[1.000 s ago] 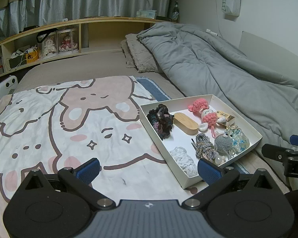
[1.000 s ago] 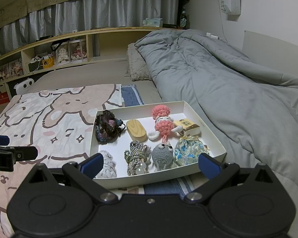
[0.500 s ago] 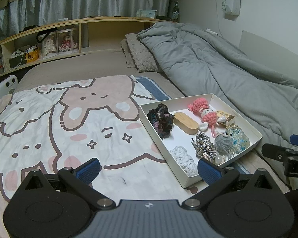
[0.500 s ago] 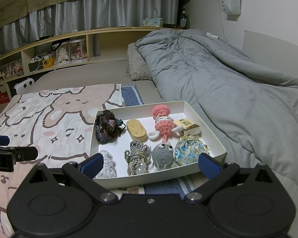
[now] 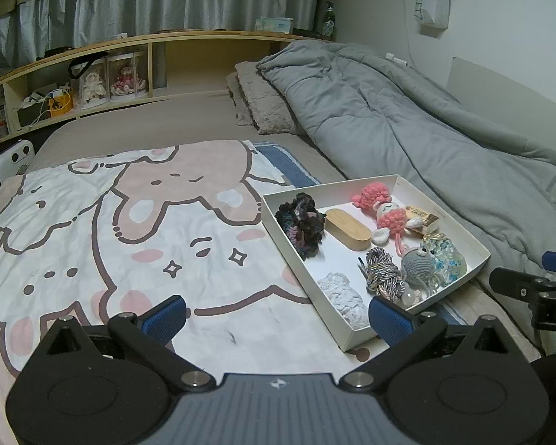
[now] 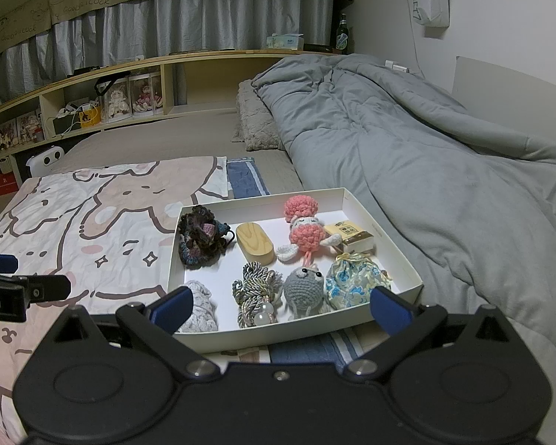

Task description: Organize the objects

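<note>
A white shallow box (image 6: 396,241) (image 5: 289,237) lies on the bed. In it are a dark crochet scrunchie (image 6: 201,235) (image 5: 303,222), a wooden oval case (image 6: 255,241) (image 5: 347,229), a pink knitted doll (image 6: 304,228) (image 5: 385,211), a small yellow carton (image 6: 352,236), a white scrunchie (image 6: 200,313) (image 5: 343,294), a tassel cord (image 6: 255,293) (image 5: 383,272), a grey knitted toy (image 6: 303,289) (image 5: 419,265) and a blue floral pouch (image 6: 354,283). My left gripper (image 5: 278,317) is open and empty, left of the box. My right gripper (image 6: 280,307) is open and empty at the box's near edge.
A cartoon bunny blanket (image 5: 129,222) covers the bed's left half. A grey duvet (image 6: 426,155) is heaped along the right by the wall. A pillow (image 5: 263,111) and a wooden headboard shelf (image 6: 129,85) with display boxes stand at the back.
</note>
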